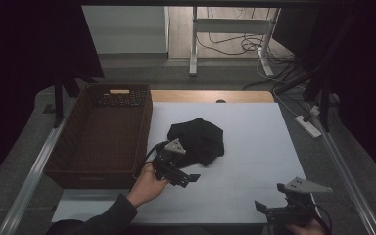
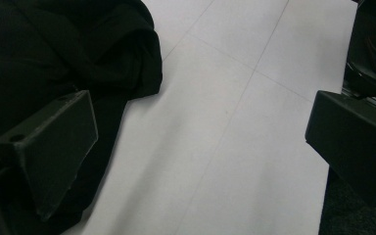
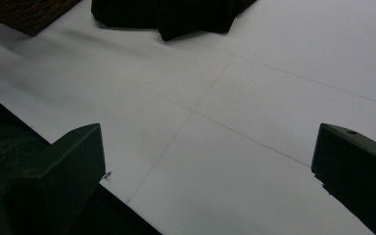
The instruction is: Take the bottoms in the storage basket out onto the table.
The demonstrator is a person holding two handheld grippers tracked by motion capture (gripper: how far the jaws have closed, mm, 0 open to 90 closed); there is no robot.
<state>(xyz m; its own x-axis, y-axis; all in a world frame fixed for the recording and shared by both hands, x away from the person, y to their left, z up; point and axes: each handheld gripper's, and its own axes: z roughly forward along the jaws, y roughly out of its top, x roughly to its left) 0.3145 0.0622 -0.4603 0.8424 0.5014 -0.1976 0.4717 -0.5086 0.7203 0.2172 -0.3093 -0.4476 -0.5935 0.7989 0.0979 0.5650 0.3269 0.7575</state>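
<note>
While my left tool [image 1: 188, 179] lies low over the white counter [image 1: 254, 147], its jaws stand wide apart with nothing between them. In the left gripper view, one jaw rests against the edge of the black cloth [image 2: 63, 58] and the other is out over bare counter [image 2: 235, 122], so the fabric lies beside the gap and not in it. From the high view the black cloth [image 1: 198, 139] sits bunched in a loose heap near the middle of the counter, just to the right of the brown wicker basket [image 1: 73, 166]. My left hand [image 1: 149, 183] wraps the tool's body close to the basket's front right corner, and the grey three-cornered plate on top of the tool overlaps the near left edge of the cloth.

My right tool [image 1: 262, 208] is at the near right corner of the counter, well apart from the cloth. Its jaws are also spread wide and hold nothing; in the right gripper view, bare white counter [image 3: 235, 107] shows between them, with the black cloth [image 3: 171, 14] far ahead at the top and a corner of the basket [image 3: 24, 12] at the upper left. The basket stands along the left edge of the counter.
</note>
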